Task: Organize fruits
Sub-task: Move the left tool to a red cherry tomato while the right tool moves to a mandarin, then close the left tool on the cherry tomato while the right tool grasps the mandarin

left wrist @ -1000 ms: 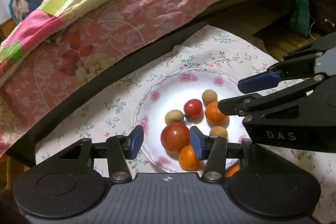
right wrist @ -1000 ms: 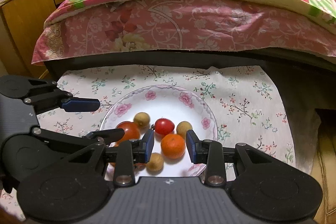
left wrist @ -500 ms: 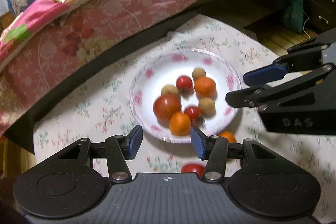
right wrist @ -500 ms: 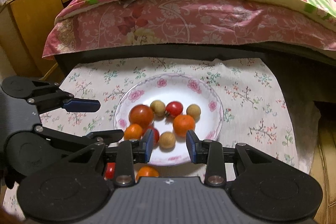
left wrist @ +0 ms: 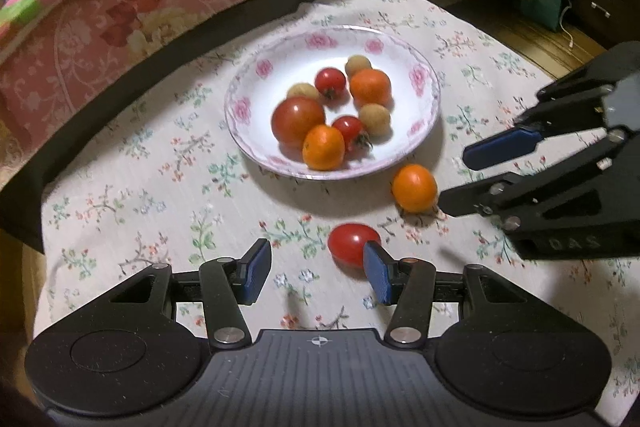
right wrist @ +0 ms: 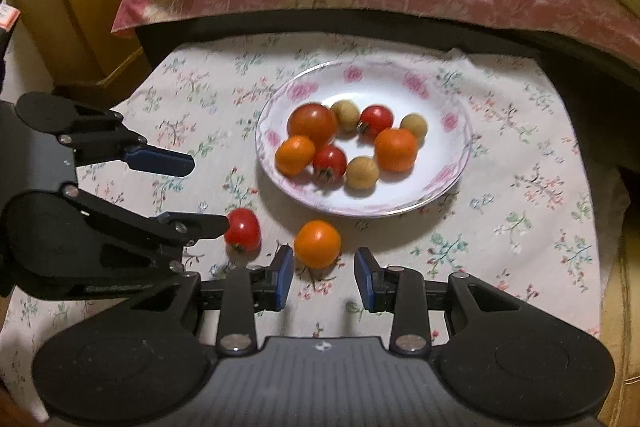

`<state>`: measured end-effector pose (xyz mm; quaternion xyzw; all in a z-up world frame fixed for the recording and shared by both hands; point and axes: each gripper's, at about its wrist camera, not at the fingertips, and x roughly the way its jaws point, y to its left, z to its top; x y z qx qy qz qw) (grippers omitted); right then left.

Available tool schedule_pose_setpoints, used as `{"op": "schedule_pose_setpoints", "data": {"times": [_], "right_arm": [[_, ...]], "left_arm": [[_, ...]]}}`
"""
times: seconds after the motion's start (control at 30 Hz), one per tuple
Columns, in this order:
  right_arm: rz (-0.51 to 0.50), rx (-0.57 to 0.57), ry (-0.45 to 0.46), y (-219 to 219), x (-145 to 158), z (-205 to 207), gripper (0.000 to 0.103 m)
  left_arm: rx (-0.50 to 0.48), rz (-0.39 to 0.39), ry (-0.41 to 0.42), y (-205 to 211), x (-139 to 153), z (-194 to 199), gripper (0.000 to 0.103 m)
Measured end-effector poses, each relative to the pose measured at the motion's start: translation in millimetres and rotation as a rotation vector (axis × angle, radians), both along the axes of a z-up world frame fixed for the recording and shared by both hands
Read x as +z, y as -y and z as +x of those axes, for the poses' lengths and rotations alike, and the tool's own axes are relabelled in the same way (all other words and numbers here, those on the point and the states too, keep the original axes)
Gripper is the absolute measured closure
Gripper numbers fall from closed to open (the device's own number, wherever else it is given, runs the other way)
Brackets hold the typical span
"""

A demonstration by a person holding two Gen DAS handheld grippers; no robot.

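2 fruits lie on the cloth (left wrist: 168,183) outside the plate (left wrist: 428,107): a tomato (left wrist: 349,242) and an orange (right wrist: 317,243). Left gripper (left wrist: 316,269) and right gripper (right wrist: 323,275) both stand parted, empty. Centre each fruit between pads before closing; grip lightly.

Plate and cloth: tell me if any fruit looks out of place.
Two pieces lie off the plate on the flowered cloth, near its front rim: a small red tomato and an orange. The other eight pieces all sit in the plate. Nothing looks spilled or damaged.
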<state>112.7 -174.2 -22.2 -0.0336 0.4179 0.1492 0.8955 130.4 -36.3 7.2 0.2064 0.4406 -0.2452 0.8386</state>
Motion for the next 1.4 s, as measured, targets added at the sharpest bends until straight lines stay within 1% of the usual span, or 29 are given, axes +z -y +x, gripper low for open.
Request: {"op": "schedule_pose_setpoints", "data": {"times": [0.17, 0.4, 0.57, 0.73, 0.93, 1.1, 1.17, 1.23, 1.4], "right_arm": [[-0.003, 0.009, -0.037, -3, -11, 9, 0.07], [-0.017, 0.022, -0.052, -13, -22, 23, 0.07], [-0.028, 0.025, -0.051, -14, -24, 29, 0.071], [-0.031, 0.034, -0.061, -11, -24, 27, 0.071], [-0.027, 0.017, -0.052, 0, -18, 21, 0.071], [-0.022, 0.018, -0.054, 3, -18, 21, 0.071], [-0.022, 0.02, -0.055, 3, -18, 20, 0.071], [-0.019, 0.02, -0.056, 4, -18, 20, 0.071], [-0.018, 0.019, -0.057, 6, -17, 20, 0.071]], "left_arm": [[-0.019, 0.005, -0.027, 0, -8, -1, 0.043], [-0.019, -0.002, -0.045, -1, -13, 1, 0.043], [-0.023, -0.015, -0.057, 4, -17, 5, 0.043], [-0.03, -0.026, -0.068, 11, -24, 7, 0.043], [-0.028, -0.031, -0.075, 17, -30, 10, 0.046], [-0.027, -0.041, -0.08, 17, -31, 13, 0.049], [-0.029, -0.042, -0.082, 17, -31, 14, 0.051], [-0.031, -0.042, -0.081, 17, -30, 13, 0.057], [-0.036, -0.032, -0.075, 18, -30, 10, 0.058]]}}
